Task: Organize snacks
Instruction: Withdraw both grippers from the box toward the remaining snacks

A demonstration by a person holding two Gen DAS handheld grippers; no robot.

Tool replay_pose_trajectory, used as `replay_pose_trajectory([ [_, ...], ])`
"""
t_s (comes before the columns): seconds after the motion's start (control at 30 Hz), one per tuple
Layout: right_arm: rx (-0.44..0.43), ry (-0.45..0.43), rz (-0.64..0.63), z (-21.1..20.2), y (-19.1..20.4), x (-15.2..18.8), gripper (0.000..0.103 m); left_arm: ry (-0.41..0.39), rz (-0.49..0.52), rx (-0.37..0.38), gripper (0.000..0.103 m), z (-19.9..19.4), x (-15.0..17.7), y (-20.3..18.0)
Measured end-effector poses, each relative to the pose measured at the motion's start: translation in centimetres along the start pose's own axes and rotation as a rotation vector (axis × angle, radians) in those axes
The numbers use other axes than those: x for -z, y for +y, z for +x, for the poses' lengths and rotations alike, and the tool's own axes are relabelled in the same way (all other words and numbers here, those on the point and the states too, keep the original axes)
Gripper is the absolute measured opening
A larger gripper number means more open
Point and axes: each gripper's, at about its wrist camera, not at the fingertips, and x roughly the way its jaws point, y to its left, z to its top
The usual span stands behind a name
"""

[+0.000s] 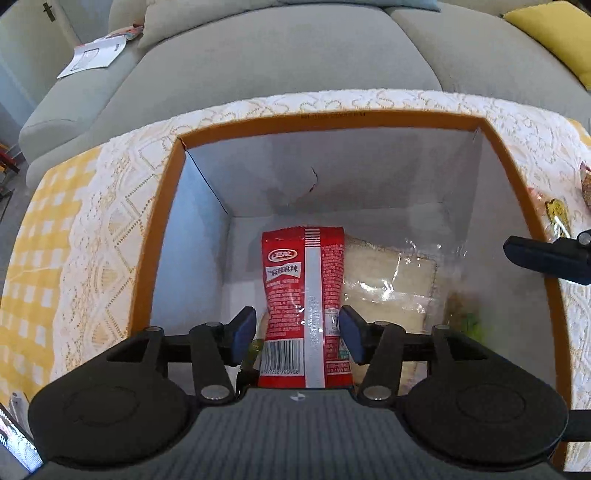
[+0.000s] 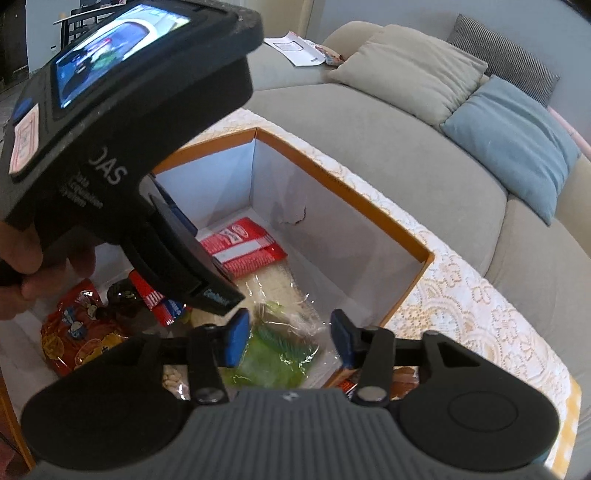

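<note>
Both grippers over orange-rimmed box [image 1: 332,120]. Left gripper [image 1: 297,332] jaws apart astride red packet [image 1: 303,280]; right gripper [image 2: 288,338] jaws apart above green packet [image 2: 273,354].

A light grey sofa [image 1: 280,55] fills the background behind a low table covered by a white lace cloth [image 1: 110,221] over yellow gingham. On the sofa rest a beige cushion [image 2: 410,66], a blue cushion [image 2: 517,144] and a dark striped one [image 2: 506,55]; a yellow cushion [image 1: 554,33] lies at the far end. White papers [image 1: 96,55] lie on the seat. Soft daylight brightens the room.
</note>
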Motion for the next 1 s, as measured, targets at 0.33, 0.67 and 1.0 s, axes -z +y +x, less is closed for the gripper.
replay_pose_trajectory([
  [0.33, -0.005, -0.093, 0.103, -3.9, -1.0, 1.1, 0.053, -0.115, -0.024, 0.018, 0.065, -5.0, 1.2, -0.6],
  [0.67, 0.042, -0.254, 0.271, -11.2, -2.4, 6.3, 0.054, -0.280, 0.028, 0.008, 0.065, -11.1, 4.9, -5.2],
  [1.0, 0.151, -0.287, 0.382, -16.2, -2.6, 13.0, 0.055, -0.311, 0.094, 0.057, 0.065, -13.7, 8.8, -10.1],
])
